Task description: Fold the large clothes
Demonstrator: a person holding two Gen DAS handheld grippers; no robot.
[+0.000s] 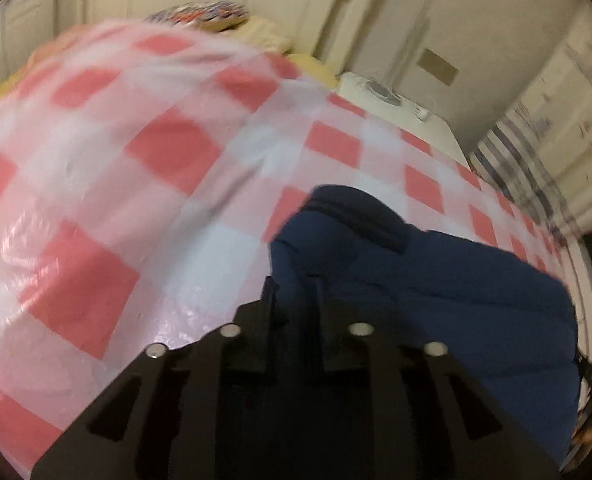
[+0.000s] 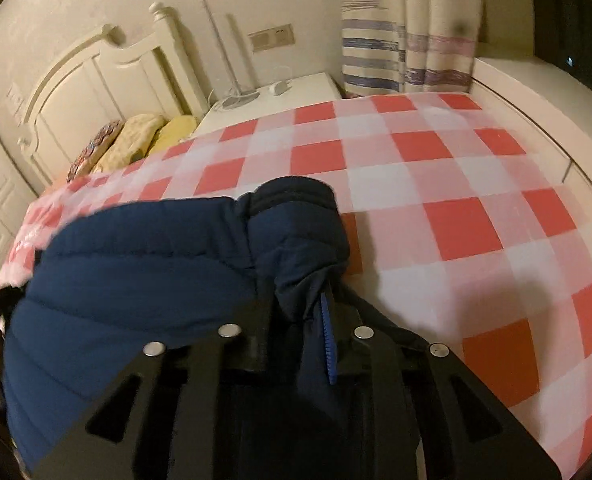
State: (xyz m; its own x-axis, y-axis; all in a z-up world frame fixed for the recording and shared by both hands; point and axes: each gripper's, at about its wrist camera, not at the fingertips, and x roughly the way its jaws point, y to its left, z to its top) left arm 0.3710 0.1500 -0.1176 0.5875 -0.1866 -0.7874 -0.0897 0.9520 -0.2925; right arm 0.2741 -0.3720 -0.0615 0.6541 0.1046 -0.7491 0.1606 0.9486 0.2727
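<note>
A: Left gripper first: fingers nearly together, pinching a fold of the navy padded jacket. Cloth sits right btwn the two black fingers. That view's blurred, so can't see the pads' contact sharply.

B: And your right?

A: Right gripper is pressed almost fully together on the jacket's edge by the blue zipper. Zipper teeth run down btwn my fingers; dark fabric bunched on both sides.

B: Where's the jacket overall?

A: On the bed, on the red-and-white checked cover. In the right view it's heaped to the left of and ahead of my fingers, w/ a rolled cuff or collar sticking up at the far end. Can't tell which. In the left view the bulk lies to the right of the fingers, near the bed's right edge.

B: Background?

A: Cream headboard at the far end, pillows stacked against it, white nightstand beside it, striped curtain further right. Cover is shiny & crinkled on the left side in the left view.
</note>
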